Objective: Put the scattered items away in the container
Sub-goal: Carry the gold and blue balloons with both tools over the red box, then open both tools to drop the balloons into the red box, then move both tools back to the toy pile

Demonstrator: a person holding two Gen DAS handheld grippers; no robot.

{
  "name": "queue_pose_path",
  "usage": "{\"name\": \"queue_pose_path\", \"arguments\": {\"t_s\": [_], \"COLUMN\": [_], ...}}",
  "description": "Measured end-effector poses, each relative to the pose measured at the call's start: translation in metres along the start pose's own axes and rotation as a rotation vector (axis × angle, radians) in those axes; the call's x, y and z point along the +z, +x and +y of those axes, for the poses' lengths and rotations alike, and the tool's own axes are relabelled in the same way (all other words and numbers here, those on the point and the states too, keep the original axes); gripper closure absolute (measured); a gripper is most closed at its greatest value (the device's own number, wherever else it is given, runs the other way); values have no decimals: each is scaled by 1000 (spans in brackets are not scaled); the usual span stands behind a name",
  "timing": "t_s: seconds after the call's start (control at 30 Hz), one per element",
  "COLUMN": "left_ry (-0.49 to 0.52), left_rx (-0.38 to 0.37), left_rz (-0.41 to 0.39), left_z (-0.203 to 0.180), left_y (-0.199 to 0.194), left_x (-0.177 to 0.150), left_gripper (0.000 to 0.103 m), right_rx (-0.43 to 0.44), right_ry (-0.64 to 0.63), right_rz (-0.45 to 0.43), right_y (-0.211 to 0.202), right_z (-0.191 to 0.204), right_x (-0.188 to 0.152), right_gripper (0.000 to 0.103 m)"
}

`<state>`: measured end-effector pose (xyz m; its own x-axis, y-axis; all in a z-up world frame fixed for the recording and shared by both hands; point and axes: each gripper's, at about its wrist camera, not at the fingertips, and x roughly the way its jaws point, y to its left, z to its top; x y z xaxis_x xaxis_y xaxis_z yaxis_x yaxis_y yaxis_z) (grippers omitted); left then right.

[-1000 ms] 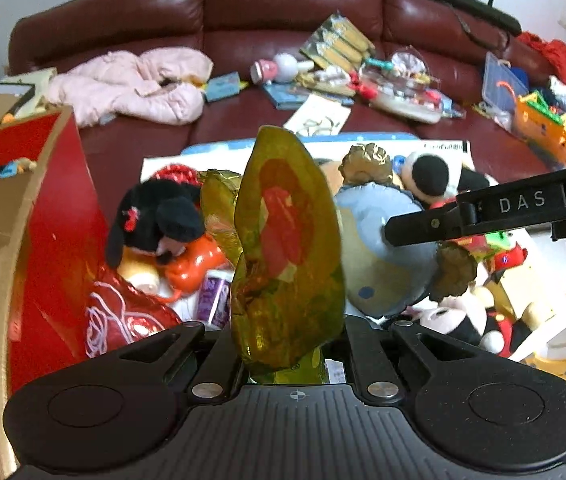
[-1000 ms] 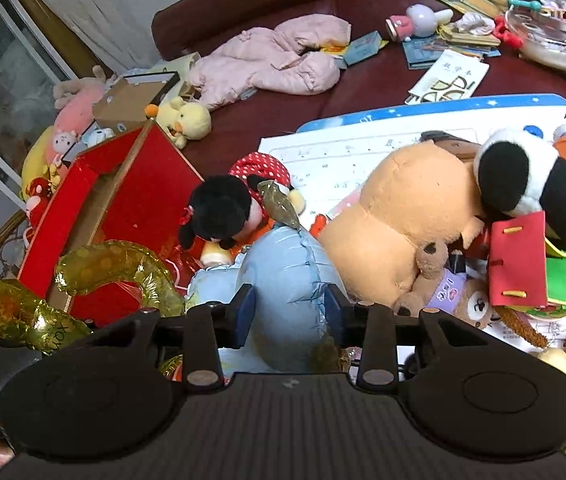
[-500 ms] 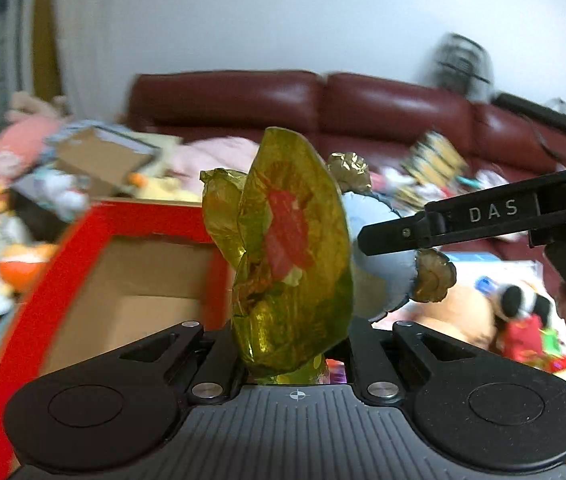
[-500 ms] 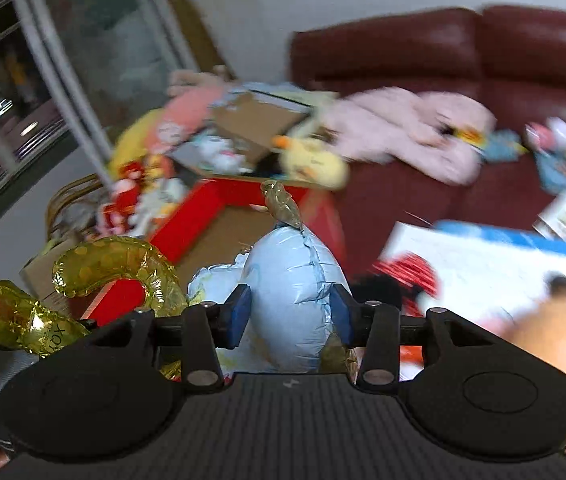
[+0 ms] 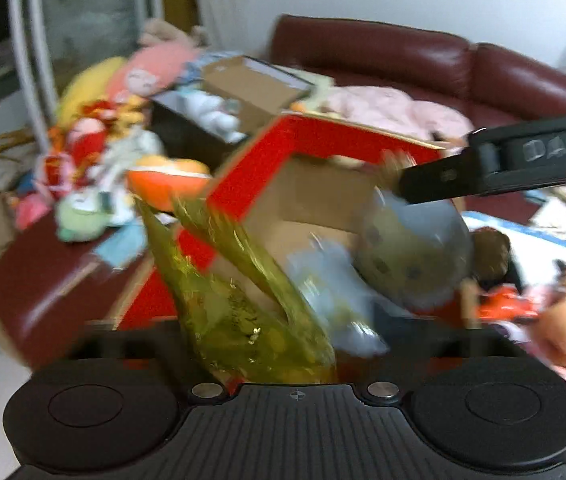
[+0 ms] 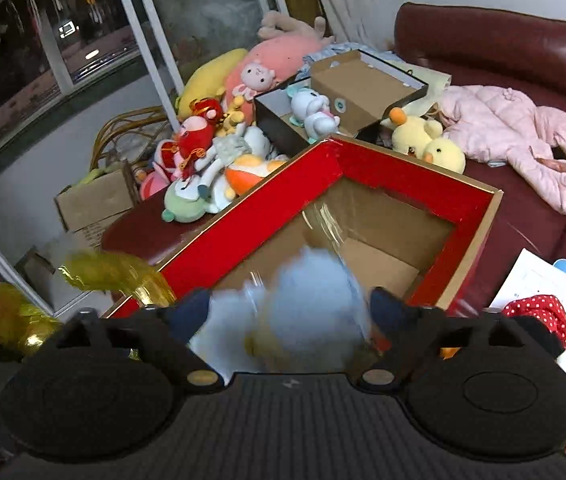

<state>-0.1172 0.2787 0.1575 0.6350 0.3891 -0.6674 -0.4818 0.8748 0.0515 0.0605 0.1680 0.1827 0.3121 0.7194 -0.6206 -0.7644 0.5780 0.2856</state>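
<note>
Right wrist: blue balloon (image 6: 307,312) between tool (image 6: 289,308) fingers.

txt: "DAS" | on: right claw (image 5: 435,184) arm (blurry) | other txt: none legible

Two foil balloons (image 5: 243,312), one red box (image 6: 383,168).

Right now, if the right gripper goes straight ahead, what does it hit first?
Probably the blurred light-blue balloon between its fingers, then the brown floor inside the red box. Depth is unclear.
</note>
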Motion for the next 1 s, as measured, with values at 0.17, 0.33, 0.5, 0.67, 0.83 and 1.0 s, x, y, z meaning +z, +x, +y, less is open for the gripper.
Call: {"name": "queue_pose_path", "arguments": {"t_s": [0.17, 0.33, 0.5, 0.67, 0.83, 1.0], "left_ry": [-23, -36, 1, 43, 100, 149], "left_rx": [7, -19, -37, -74, -106, -147], "left_rz": [3, 3, -13, -29, -52, -62], "left_z": [5, 0, -19, -43, -71, -103], "left_y": [6, 7, 9, 7, 1, -5], "left_x": [2, 0, 1, 6, 10, 10], "left_gripper": [0, 0, 0, 0, 0, 0], "right_rx": [-11, -24, -33, -44, -63, -104], "right_ry": [70, 82, 100, 124, 143, 166], "right_rz": [31, 34, 25, 13, -5, -20], "right_y": [5, -6, -20, -36, -55, -72], "right_z": [-14, -25, -37, -50, -66, -88], "right_x": [-5, -10, -12, -15, -21, -32], "right_gripper": [9, 9, 8, 8, 7, 7]}}
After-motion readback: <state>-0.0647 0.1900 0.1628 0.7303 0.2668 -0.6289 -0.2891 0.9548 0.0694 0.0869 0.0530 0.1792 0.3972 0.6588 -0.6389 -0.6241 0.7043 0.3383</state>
